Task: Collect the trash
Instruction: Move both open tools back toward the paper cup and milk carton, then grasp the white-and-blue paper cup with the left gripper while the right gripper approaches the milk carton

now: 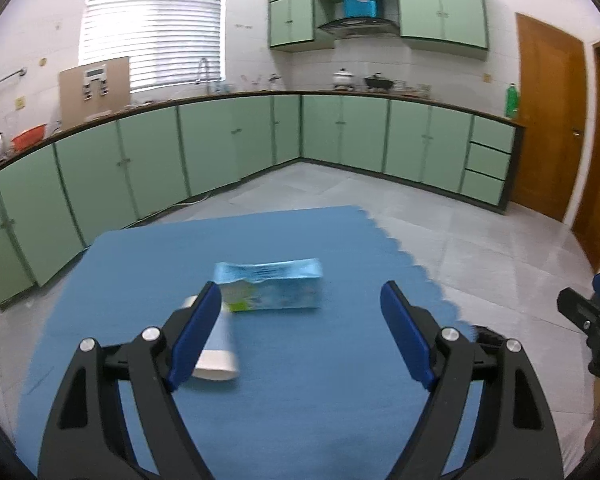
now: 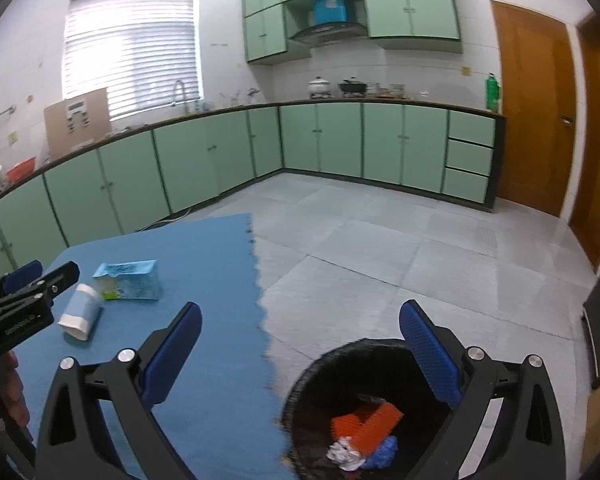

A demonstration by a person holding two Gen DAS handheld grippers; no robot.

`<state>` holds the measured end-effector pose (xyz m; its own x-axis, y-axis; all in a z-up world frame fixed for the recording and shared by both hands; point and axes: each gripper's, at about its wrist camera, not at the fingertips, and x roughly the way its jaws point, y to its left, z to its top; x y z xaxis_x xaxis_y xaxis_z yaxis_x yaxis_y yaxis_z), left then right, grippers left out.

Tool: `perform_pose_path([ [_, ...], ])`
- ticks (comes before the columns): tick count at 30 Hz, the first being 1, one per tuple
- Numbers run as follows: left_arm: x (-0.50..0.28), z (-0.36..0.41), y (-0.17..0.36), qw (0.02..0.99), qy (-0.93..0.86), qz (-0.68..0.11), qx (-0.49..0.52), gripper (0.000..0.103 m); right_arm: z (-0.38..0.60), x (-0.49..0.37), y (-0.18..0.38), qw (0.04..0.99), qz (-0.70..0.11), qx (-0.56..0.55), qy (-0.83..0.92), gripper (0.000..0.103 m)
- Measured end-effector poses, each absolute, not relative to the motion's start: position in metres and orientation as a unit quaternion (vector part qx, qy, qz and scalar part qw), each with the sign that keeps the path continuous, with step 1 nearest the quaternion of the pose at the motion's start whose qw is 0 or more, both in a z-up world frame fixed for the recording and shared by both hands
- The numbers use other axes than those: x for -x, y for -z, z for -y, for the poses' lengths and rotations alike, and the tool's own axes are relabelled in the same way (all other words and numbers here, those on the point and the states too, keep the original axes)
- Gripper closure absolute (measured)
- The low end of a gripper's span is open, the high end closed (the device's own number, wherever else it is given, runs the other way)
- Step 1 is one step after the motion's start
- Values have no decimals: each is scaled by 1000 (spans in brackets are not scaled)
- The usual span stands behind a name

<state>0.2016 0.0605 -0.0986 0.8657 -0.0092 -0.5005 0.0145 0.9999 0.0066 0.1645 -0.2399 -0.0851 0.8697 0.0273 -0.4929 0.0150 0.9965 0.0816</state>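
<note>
Two items, a torn blue carton (image 1: 270, 286) and a white-capped tube (image 1: 216, 344), remain on the blue mat (image 1: 320, 380); both the left gripper (image 1: 300, 320) and the right gripper (image 2: 300, 344) gape empty, and the next pickup needs the trash bin (image 2: 312, 376) afterwards.

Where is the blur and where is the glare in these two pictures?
Left wrist view: the blue carton and the white bottle are motion-smeared; the window is blown out. Right wrist view: the bin rim and mat edge are smeared. Both bend the counters.
</note>
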Motion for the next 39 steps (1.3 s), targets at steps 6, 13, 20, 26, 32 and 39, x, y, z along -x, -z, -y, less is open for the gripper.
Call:
perform_pose_path([
  [6,-215,-107,110,960,-22,-279,-1,22,198,-180,90,964,-261,-36,-31,6],
  [13,-234,-139,140,947,-35,-319,16,21,168,-198,99,961,-271,-35,-50,6],
  [20,-250,-148,166,936,-40,-348,26,20,149,-225,114,955,-290,-37,-58,6],
  [26,-264,-153,181,926,-44,-374,36,20,138,-242,122,951,-299,-29,-68,6],
  [32,-275,-158,190,913,-39,-404,45,21,131,-260,126,949,-304,-21,-79,6],
  [39,-273,-161,187,916,-34,-397,49,41,119,-282,132,945,-313,-9,-94,6],
])
